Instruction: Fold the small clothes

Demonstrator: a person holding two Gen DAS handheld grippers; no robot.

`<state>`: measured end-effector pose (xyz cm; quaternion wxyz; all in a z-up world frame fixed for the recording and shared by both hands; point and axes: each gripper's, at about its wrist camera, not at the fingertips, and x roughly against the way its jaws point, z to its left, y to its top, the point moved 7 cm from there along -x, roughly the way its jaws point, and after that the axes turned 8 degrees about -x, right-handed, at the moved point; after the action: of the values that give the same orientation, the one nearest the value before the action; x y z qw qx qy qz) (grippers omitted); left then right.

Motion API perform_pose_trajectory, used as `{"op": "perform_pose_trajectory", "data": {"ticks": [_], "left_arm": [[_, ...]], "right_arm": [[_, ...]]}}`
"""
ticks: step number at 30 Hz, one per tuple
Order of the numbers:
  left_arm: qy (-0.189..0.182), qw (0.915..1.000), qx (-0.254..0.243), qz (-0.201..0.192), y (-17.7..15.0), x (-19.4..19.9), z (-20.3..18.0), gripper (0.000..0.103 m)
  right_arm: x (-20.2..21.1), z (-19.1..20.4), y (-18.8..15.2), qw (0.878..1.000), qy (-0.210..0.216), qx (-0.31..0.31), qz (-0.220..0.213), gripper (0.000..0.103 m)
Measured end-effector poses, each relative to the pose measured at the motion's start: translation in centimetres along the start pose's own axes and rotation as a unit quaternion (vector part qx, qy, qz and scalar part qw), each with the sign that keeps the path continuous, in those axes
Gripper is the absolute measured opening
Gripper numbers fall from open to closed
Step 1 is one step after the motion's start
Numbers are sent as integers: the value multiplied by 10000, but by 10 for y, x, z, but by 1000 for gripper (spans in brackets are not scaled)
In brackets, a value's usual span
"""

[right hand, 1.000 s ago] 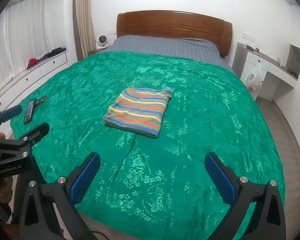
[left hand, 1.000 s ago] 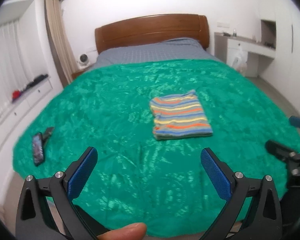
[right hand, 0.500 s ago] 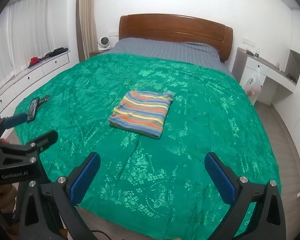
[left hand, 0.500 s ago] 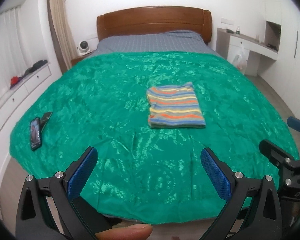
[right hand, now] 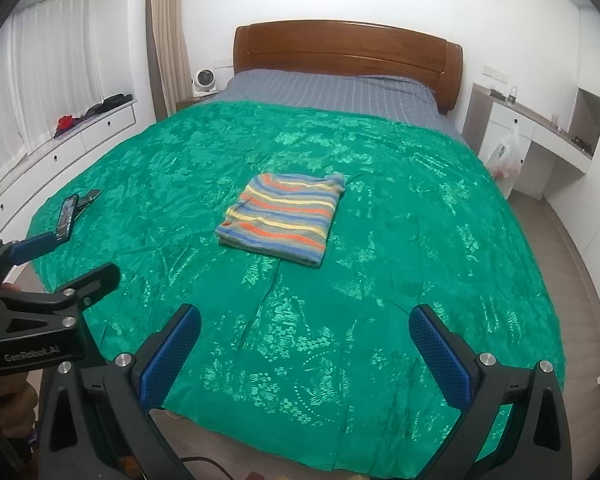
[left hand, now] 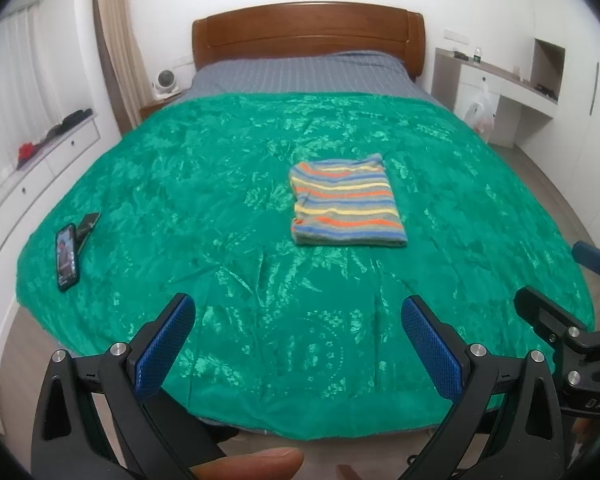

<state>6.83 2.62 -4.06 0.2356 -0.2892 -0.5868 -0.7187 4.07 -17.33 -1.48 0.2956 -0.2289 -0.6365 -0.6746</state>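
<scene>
One folded striped garment [left hand: 345,203], one phone [left hand: 67,258], two grippers, one bed [left hand: 220,184].

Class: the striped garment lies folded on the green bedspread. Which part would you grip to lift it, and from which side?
Probably the near edge of the striped garment, approached from the foot of the bed. It lies flat, its layered near edge facing both open grippers, so one finger could slide beneath and pinch all the layers.

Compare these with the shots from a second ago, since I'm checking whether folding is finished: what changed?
Both open grippers, left gripper and right gripper, drew back from the bed, holding nothing. The striped garment stayed folded on the green bedspread; the phone stayed put.
</scene>
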Motion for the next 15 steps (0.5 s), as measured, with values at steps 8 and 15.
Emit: {"op": "perform_pose_trajectory", "data": {"ticks": [8,15], "left_arm": [[-24,9999,-10,99,-1,-8,3,103],[1,9999,-70,91,0,-7,2,103]], "right_arm": [[-1,4,0,10000,41,15,27,103],[-4,3,0,9999,-21,78,107,103]]}}
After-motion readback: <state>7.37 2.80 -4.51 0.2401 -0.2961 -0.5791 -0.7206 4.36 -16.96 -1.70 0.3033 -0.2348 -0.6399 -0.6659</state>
